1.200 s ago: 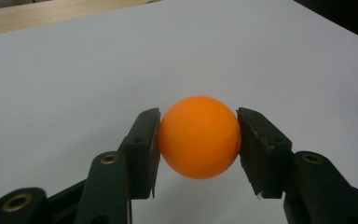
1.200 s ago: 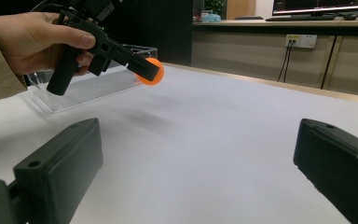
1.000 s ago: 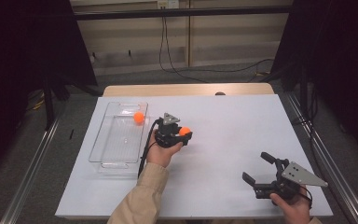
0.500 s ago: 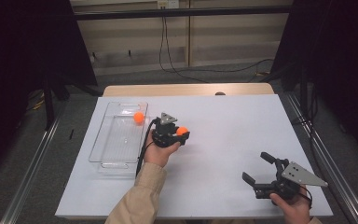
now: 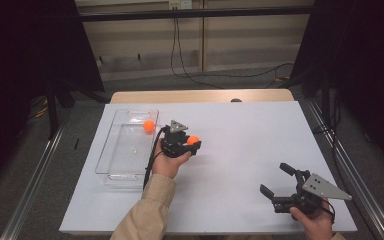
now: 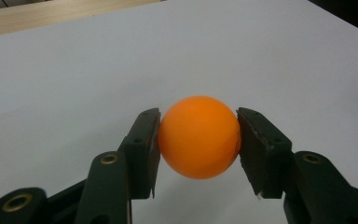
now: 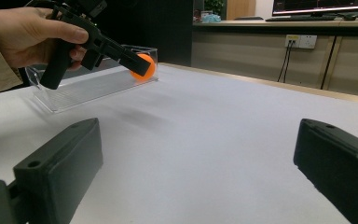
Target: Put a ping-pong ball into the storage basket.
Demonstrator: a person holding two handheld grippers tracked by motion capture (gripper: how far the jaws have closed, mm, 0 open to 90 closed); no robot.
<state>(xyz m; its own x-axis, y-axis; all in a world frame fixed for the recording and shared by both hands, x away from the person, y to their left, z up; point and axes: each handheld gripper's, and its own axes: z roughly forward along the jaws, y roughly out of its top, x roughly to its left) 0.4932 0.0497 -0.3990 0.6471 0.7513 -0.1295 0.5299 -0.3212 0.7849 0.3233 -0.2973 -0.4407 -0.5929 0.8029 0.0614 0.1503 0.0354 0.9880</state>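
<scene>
A white table (image 5: 240,150) is standing in a dim room, with a wooden strip along its far edge and dark curtains hanging at both sides.

An orange ball (image 6: 199,136) is sitting between the two black jaws of the left gripper (image 5: 190,145), which are pressing on it from either side; in the left gripper view the pads are touching the ball's flanks and the ball is hanging clear above the white surface. In the high view this held ball (image 5: 193,140) is showing just to the right of a clear plastic tray (image 5: 111,165) that is lying on the table's left part. A second orange ball (image 5: 149,125) is resting inside the tray, near its far end. The left hand (image 5: 169,162) is gripping the tool's handle, a beige sleeve (image 5: 145,210) reaching in from the bottom edge.

The right gripper (image 5: 276,187) is sitting well apart, near the table's near right corner, its jaws standing wide apart with nothing between them. In the right gripper view those jaws are framing bare tabletop, with the left gripper (image 7: 137,66) and its ball hovering in front of the tray farther off.
</scene>
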